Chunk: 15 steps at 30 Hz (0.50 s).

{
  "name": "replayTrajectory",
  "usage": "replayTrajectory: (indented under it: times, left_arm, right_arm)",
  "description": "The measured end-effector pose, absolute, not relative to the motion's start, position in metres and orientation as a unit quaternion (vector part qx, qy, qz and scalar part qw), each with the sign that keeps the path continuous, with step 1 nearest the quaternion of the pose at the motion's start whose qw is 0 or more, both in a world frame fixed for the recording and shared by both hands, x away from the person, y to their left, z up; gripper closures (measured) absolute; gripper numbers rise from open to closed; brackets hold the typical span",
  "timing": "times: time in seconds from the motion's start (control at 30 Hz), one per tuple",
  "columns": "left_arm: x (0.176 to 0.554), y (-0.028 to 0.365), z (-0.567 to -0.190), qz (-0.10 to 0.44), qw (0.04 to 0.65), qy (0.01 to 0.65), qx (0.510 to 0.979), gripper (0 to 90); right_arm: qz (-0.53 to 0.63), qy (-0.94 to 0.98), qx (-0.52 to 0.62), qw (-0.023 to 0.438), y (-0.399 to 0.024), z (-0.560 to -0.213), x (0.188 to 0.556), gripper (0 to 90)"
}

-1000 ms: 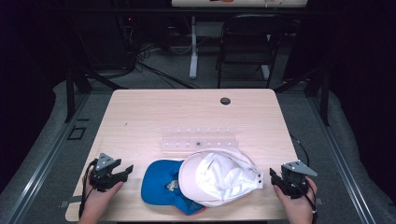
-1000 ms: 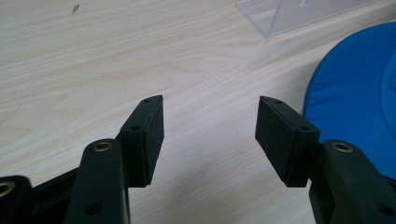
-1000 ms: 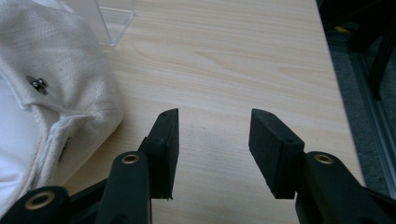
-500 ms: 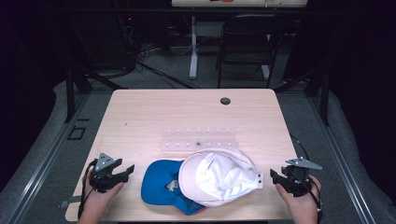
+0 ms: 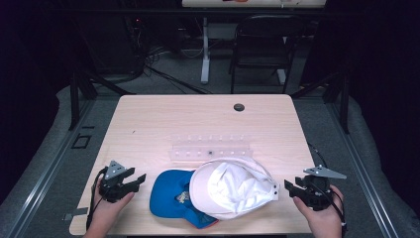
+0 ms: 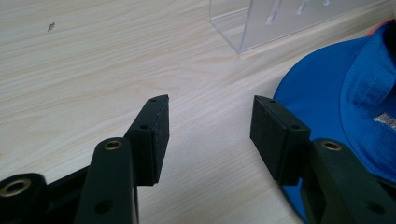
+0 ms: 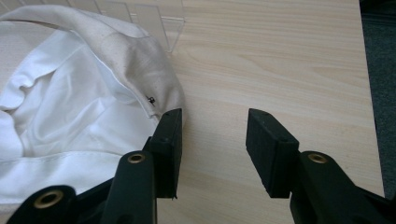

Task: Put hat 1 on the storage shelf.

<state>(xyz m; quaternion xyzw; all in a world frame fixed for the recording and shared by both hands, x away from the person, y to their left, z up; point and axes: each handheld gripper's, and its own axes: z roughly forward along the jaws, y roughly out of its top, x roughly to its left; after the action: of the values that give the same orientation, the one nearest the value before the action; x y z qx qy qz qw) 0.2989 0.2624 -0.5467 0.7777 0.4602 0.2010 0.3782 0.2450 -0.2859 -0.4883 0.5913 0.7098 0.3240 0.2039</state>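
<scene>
High view first, and we have two caps at the near edge of the table (image 5: pixel 148 124): a white cap (image 5: pixel 233 187) lying upside down, its hollow facing up, overlapping the right part of a blue cap (image 5: pixel 171 193) beneath it. Just beyond them sits a clear acrylic rack (image 5: pixel 210 150), its long side running left to right.

We see the left gripper (image 5: pixel 130 181) resting near the table's left near corner, jaws apart and empty, the blue cap just to its right. The right gripper (image 5: pixel 293 188) sits at the right near edge, jaws likewise spread with nothing between them, the white cap immediately to its left.

Right gripper view tells the key story: the white cap's rim (image 7: pixel 140 70) lies just beside the left-hand jaw, possibly brushing it, while bare wood fills the gap. So we judge the right hand nearer to the white cap, needing only a small shift left to take its edge.

The pair of caps stretches left to right; we cannot tell for certain which way either brim points.
</scene>
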Motion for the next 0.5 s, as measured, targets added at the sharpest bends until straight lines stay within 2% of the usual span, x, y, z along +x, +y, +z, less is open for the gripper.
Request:
replayTrajectory:
  times: [0.2,0.33,0.5]
  left_arm:
    - [0.300,0.261,-0.548,0.195,0.379,0.462,0.777,48.3]
    - [0.300,0.262,-0.549,0.194,0.377,0.461,0.779,48.2]
    - [0.300,0.262,-0.550,0.191,0.378,0.463,0.778,47.8]
  right_arm:
    - [0.333,0.710,0.594,0.180,-0.286,-0.481,0.248,54.6]
    - [0.328,0.711,0.607,0.135,-0.284,-0.476,0.254,57.5]
    - [0.312,0.717,0.614,0.108,-0.281,-0.477,0.258,61.3]
